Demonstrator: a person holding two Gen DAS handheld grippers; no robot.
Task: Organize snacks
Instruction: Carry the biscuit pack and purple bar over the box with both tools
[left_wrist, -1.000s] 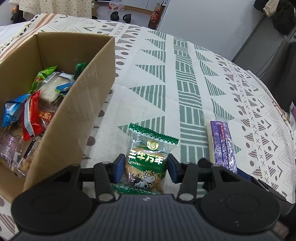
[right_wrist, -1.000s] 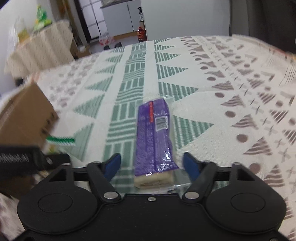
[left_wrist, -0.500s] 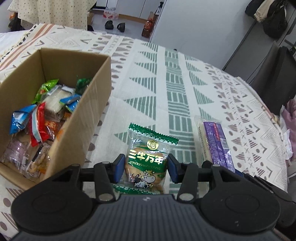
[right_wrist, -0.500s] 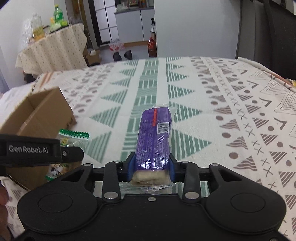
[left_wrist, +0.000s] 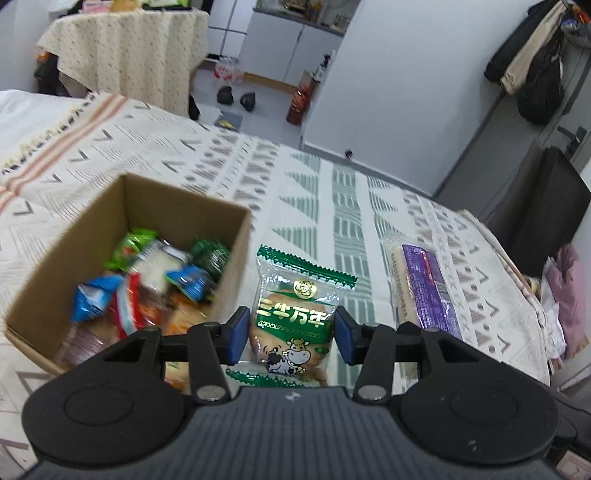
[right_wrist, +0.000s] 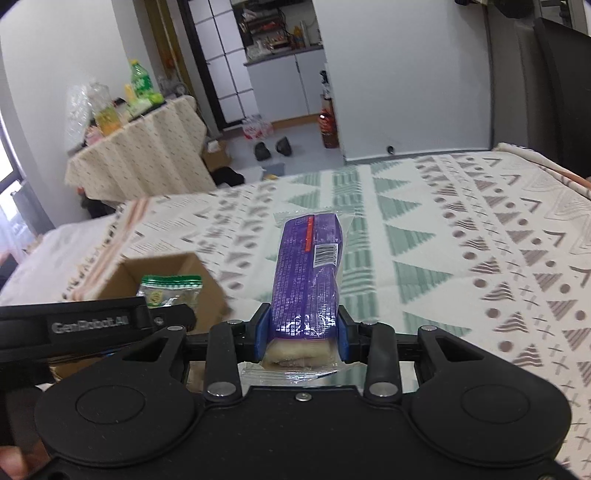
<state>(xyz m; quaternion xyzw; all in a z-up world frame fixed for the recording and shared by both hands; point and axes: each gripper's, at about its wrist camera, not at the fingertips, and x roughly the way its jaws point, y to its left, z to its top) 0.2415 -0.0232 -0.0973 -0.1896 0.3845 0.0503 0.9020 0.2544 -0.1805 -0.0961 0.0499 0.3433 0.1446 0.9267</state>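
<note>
Lifted clear of the patterned cloth (left_wrist: 343, 206), the left gripper (left_wrist: 291, 334) pinches a green biscuit packet (left_wrist: 295, 310) beside the cardboard box (left_wrist: 232, 258) — already part-filled. From the right wrist, the right gripper (right_wrist: 301, 334) clamps a purple bar (right_wrist: 308, 273) aloft — both snacks remain unboxed.

Box mouth: cardboard box (left_wrist: 92, 236) is standing open-topped, giving entry from above.
Box interior: snack packets (left_wrist: 147, 280) are filling the floor.
Box right wall: rising just beside the left claw (left_wrist: 291, 330).
Right of box: patterned tabletop (right_wrist: 480, 240) is lying bare.
</note>
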